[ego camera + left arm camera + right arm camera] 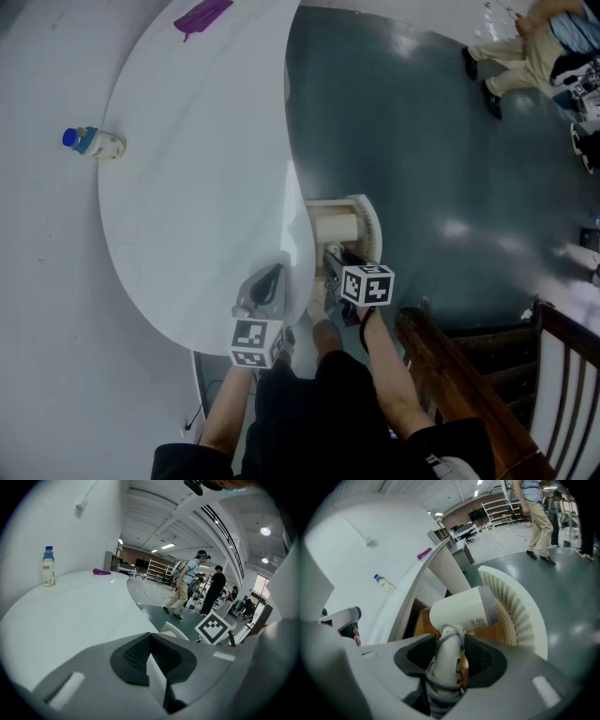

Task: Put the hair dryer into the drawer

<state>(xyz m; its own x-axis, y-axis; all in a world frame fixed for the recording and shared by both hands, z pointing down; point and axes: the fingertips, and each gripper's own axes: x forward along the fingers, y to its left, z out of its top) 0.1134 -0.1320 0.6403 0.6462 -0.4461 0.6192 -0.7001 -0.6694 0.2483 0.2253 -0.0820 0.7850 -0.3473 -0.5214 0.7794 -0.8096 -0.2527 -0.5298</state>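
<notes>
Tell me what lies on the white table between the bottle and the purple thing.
Nothing: the tabletop is bare between the bottle and the purple thing. The left gripper view shows this most clearly.

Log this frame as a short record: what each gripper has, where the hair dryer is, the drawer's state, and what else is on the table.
right gripper: shut on the handle of the hair dryer, cord wound round the handle
left gripper: jaws together, nothing between them, near the table's edge
hair dryer position: body over the wooden floor of the drawer; resting or not, cannot tell
drawer state: pulled open, ribbed white front
table: white, curved; holds a blue-capped bottle and a purple item, both far from the drawer
background: people walking
</notes>
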